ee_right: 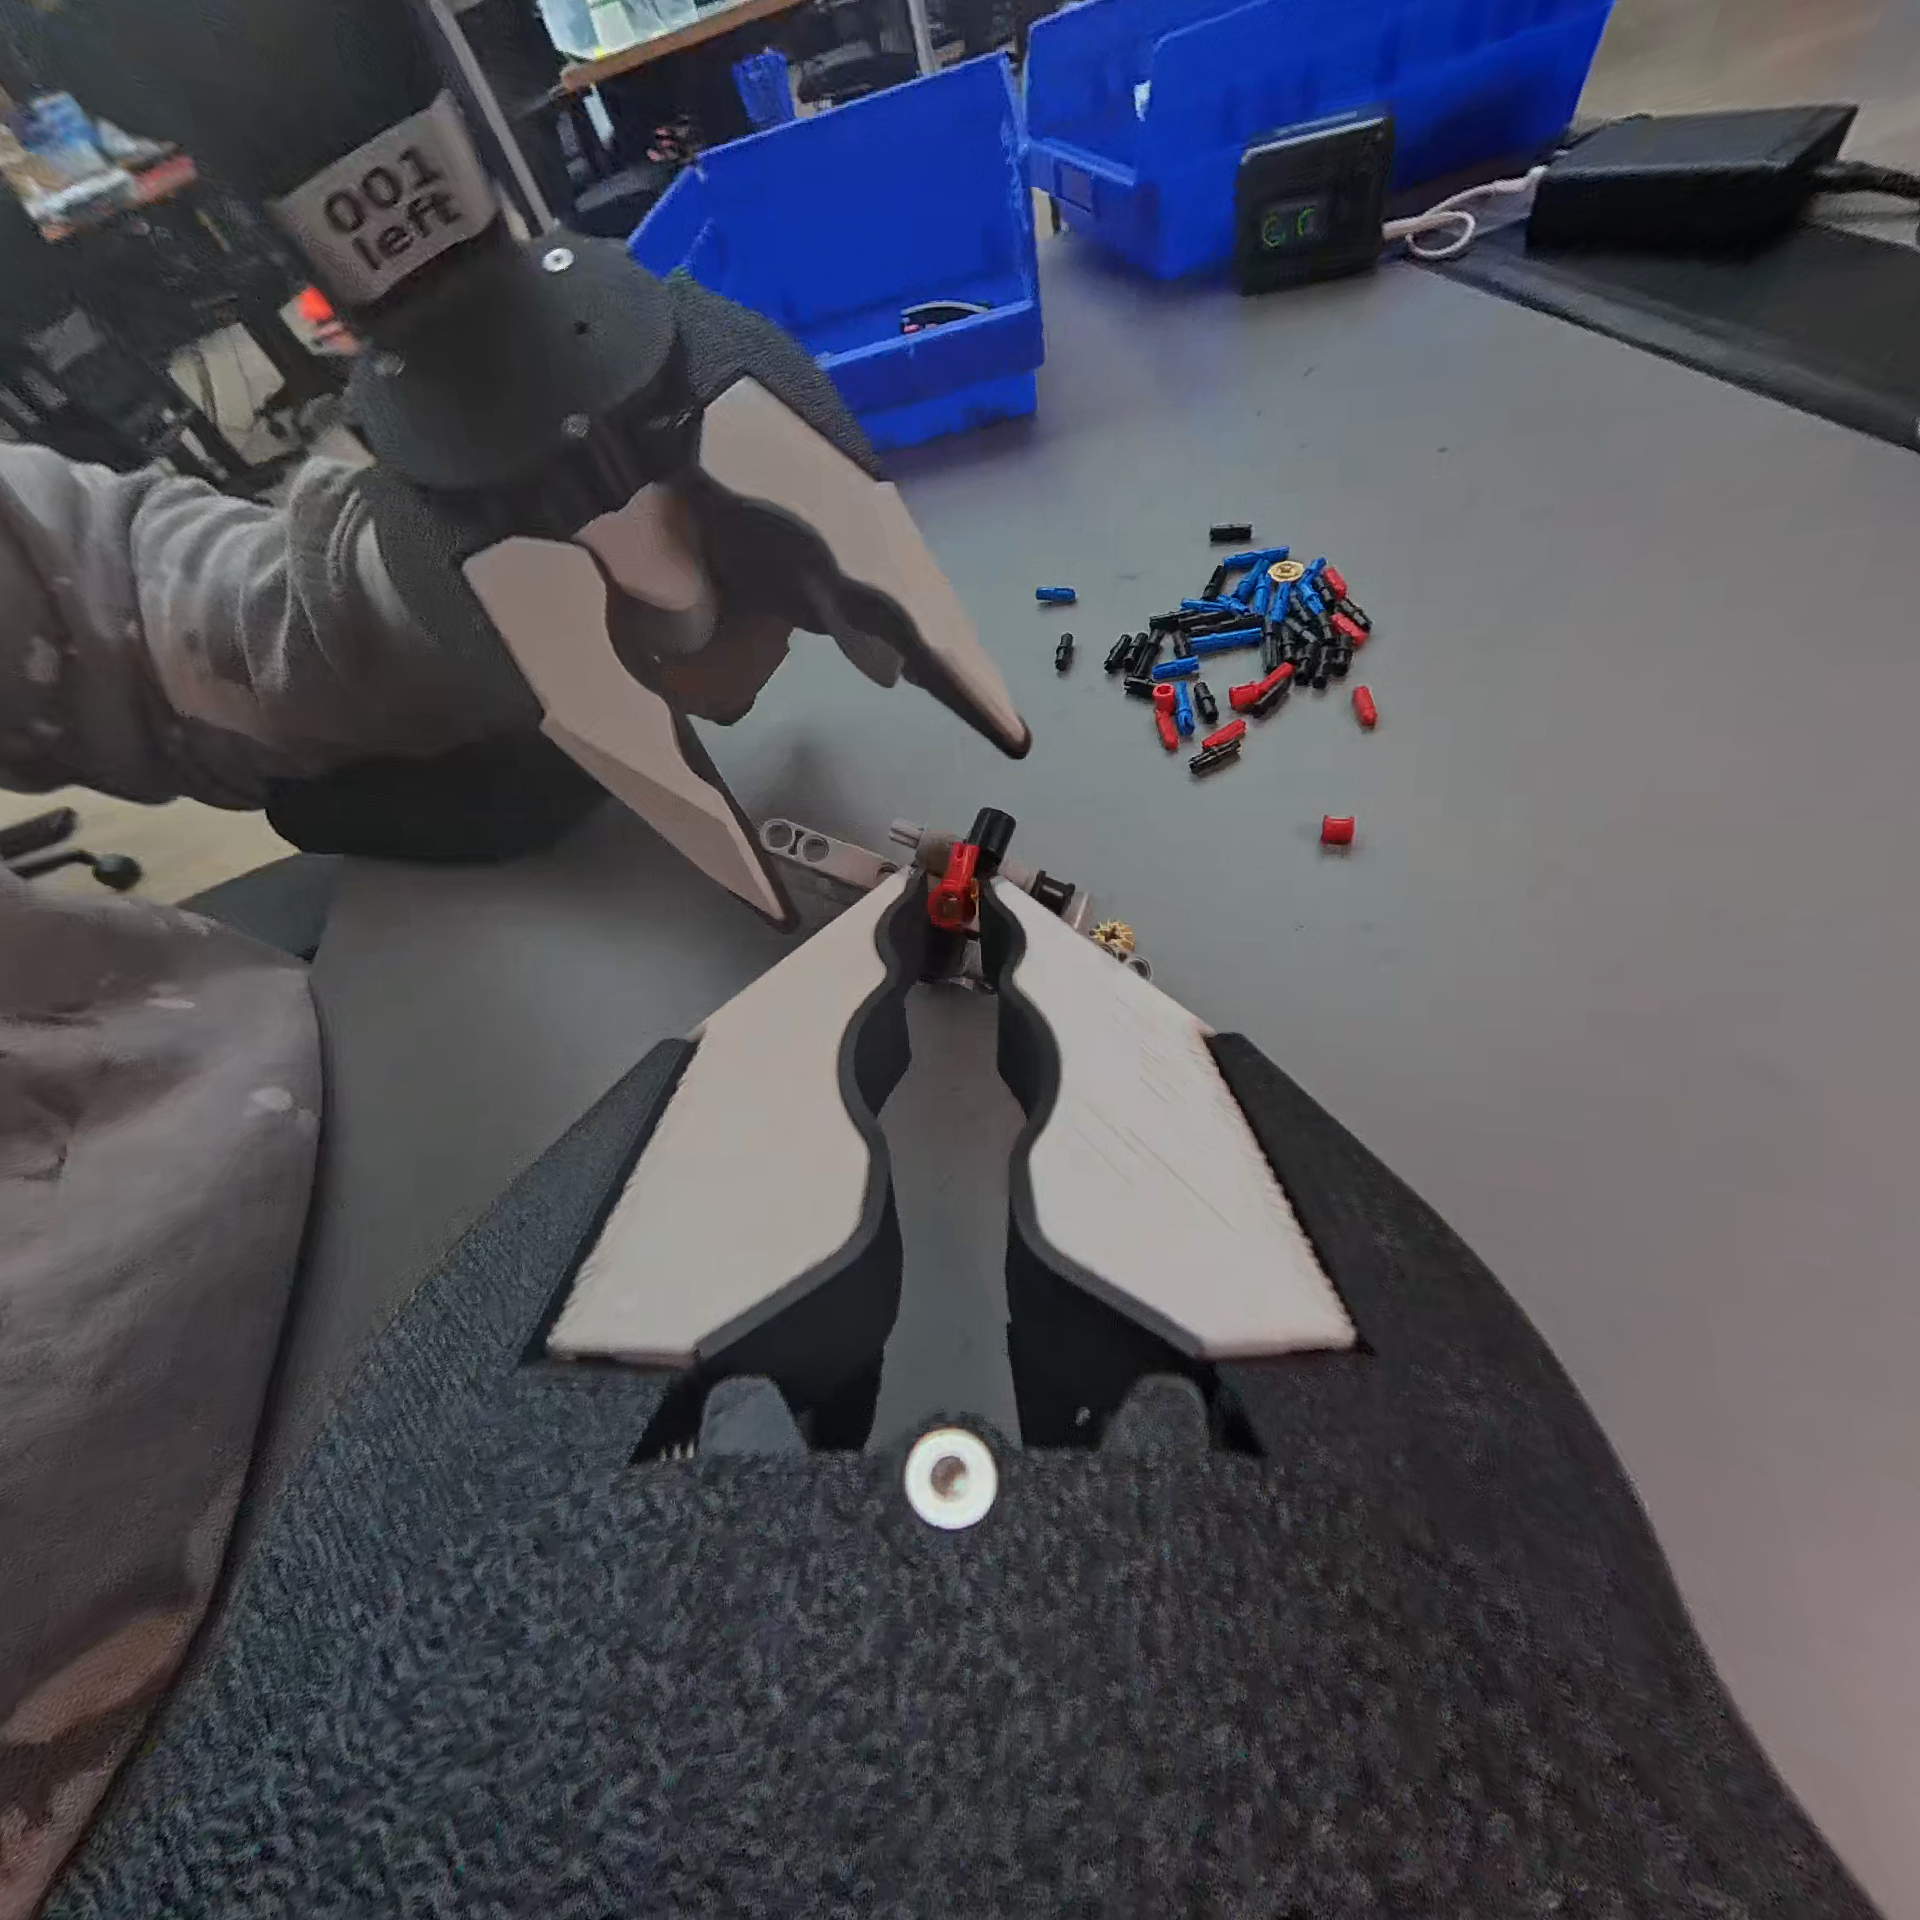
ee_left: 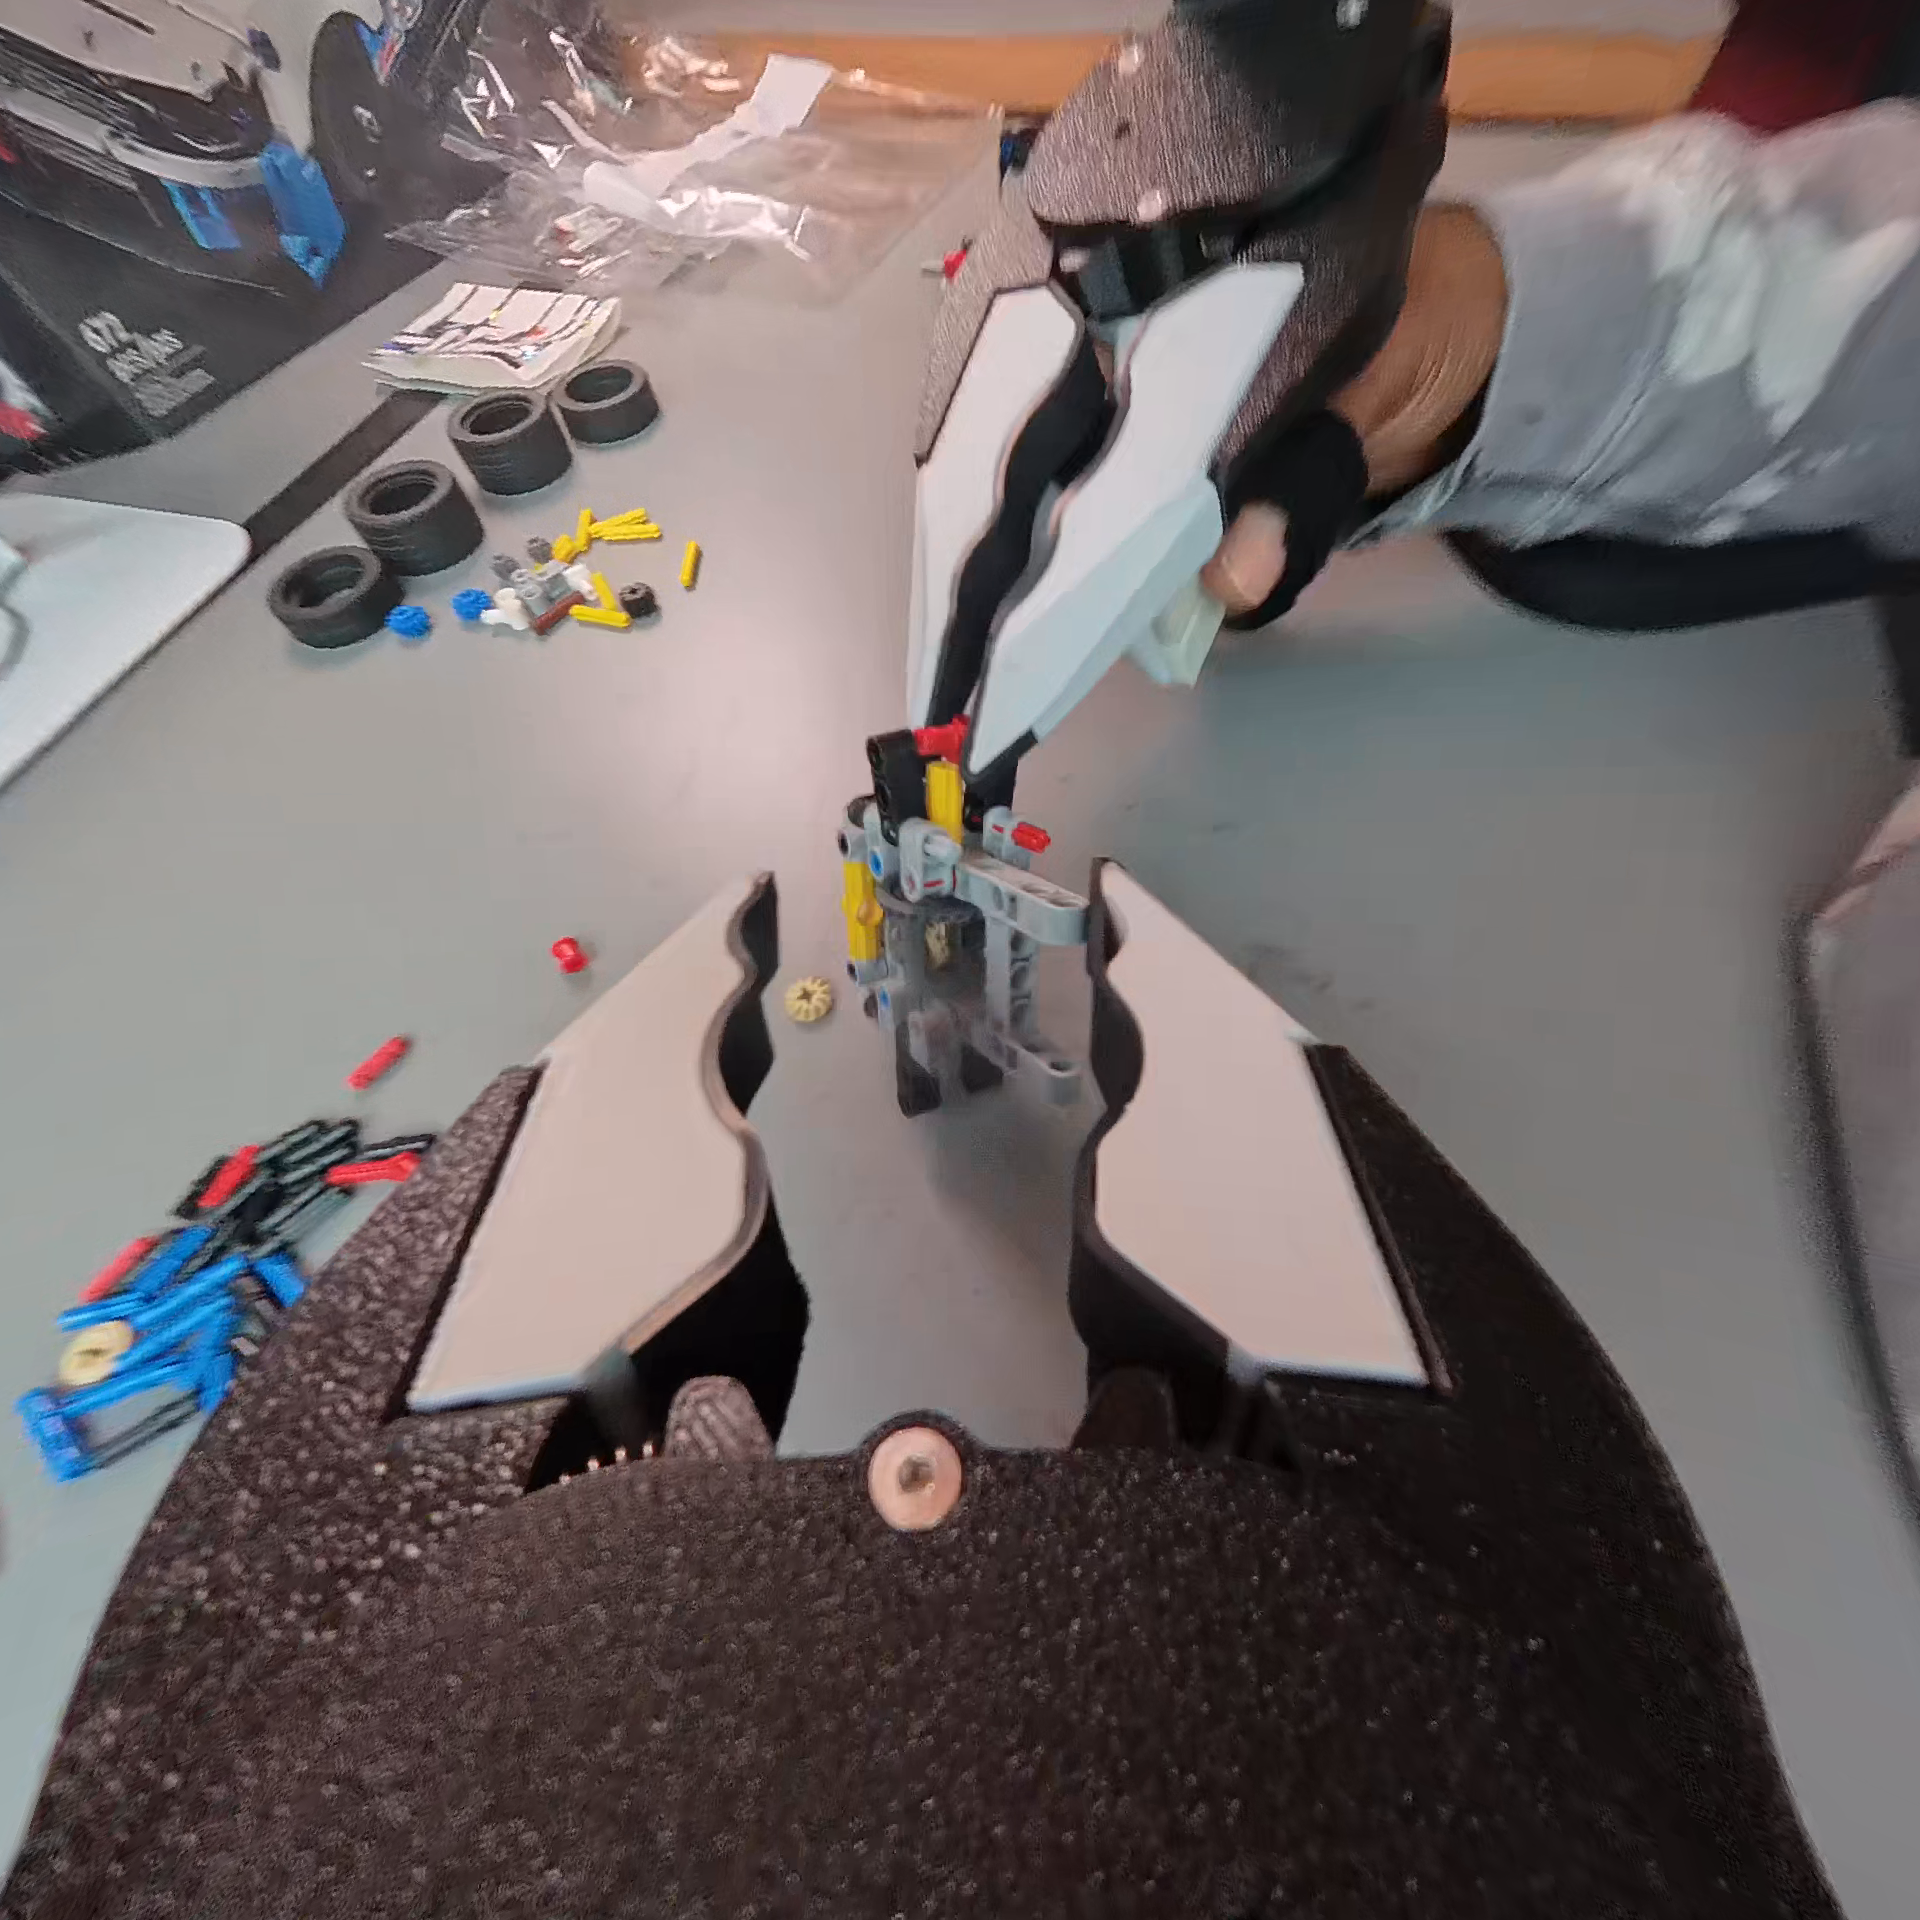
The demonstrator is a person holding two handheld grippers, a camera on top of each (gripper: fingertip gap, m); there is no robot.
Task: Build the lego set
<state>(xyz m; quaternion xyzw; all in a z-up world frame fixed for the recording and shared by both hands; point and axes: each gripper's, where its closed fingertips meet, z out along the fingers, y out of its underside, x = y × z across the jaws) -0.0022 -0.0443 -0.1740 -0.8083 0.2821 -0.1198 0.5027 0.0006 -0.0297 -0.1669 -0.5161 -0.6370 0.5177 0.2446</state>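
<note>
With our right tongs (ee_right: 951, 902) pinching the red peg (ee_right: 954, 883) at the top of the half-built model (ee_left: 940, 935) standing on the table (ee_left: 1455, 1039), and our left tongs (ee_left: 935, 914) spread wide around it, we should push straight down while bracing the model's grey frame.

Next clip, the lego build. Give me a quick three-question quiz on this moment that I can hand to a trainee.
1. True or false: the left gripper is clamped on the lego assembly.
2. What does the right gripper pinch at its tips? A) a black tyre B) a small red piece C) a blue pin
3. How many black tyres lie on the table in the left wrist view?

Key
1. False: its jaws stand open, one on each side of the assembly.
2. B: the small red piece sits between the tips, at the top of the assembly.
3. Four.
</note>
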